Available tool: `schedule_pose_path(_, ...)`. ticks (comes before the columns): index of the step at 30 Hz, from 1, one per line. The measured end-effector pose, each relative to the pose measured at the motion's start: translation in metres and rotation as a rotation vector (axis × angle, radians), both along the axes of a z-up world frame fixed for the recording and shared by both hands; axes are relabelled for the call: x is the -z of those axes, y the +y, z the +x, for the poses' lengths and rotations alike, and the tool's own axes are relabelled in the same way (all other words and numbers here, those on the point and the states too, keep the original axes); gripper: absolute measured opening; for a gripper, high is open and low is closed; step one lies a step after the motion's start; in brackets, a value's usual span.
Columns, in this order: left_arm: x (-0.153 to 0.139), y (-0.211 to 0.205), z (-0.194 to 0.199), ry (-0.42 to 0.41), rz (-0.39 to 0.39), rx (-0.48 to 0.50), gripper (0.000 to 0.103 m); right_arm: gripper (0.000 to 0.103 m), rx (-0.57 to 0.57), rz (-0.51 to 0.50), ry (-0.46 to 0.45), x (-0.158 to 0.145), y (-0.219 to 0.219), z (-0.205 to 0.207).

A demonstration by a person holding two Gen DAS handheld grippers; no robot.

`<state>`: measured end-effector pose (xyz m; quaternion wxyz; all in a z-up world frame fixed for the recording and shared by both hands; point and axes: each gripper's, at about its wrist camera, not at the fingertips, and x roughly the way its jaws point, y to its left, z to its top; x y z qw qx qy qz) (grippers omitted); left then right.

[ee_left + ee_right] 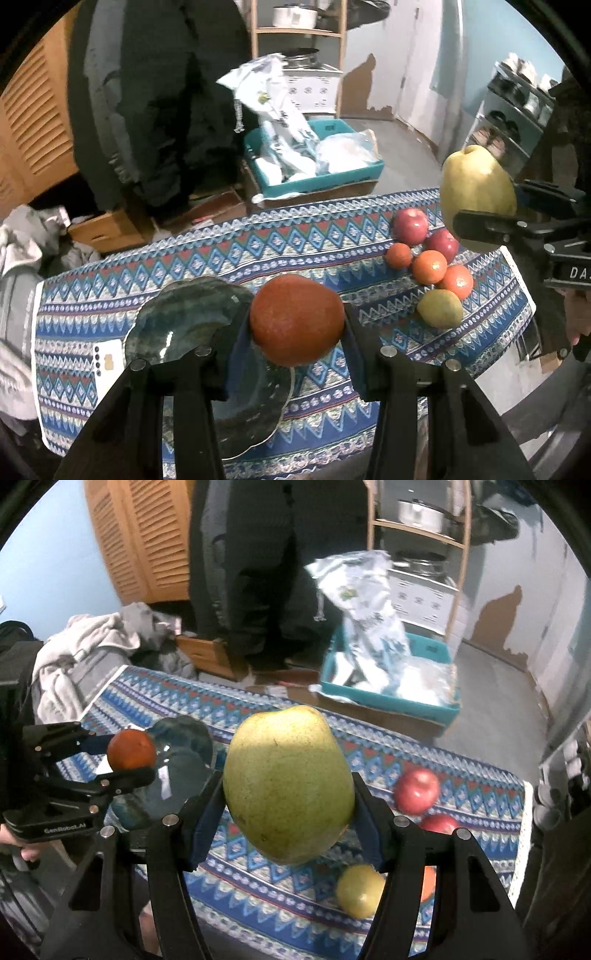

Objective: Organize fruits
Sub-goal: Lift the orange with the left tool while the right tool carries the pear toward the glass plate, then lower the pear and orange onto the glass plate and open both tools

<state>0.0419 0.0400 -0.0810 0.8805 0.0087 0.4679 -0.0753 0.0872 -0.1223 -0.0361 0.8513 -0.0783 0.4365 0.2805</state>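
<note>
My left gripper is shut on an orange, held in the air above two dark glass plates on the patterned tablecloth. My right gripper is shut on a large yellow-green pear, also lifted off the table. Each gripper shows in the other's view: the right one with the pear at the right edge, the left one with the orange at the left, over the plates. A pile of fruit stays on the cloth: red apples, oranges and a small green fruit.
A person in dark trousers stands beyond the table. A teal bin with bags sits on the floor behind it, next to a wooden shelf. Clothes are heaped past the table's left end. A white card lies beside the plates.
</note>
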Motion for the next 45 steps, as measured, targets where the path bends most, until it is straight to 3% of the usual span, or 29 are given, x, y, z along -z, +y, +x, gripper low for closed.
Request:
schedule_pose_path(14, 0.005, 0.069, -0.020, 0.004, -0.040, -0.126, 0.047, 0.065, -0.129, 0.023, 0.012, -0.007, 0.093, -0.007)
schedule_pose_path(25, 0.021, 0.122, -0.031, 0.025, -0.060, -0.228, 0.047, 0.065, -0.199, 0.016, 0.052, 0.006, 0.154, -0.002)
schedule_pose_path(33, 0.048, 0.148, -0.033, 0.083, -0.064, -0.286, 0.047, 0.065, -0.222, -0.019, 0.108, 0.033, 0.191, 0.005)
schedule_pose_path(45, 0.112, 0.164, -0.026, 0.265, -0.112, -0.327, 0.047, 0.065, -0.247, -0.108, 0.262, 0.106, 0.211, 0.010)
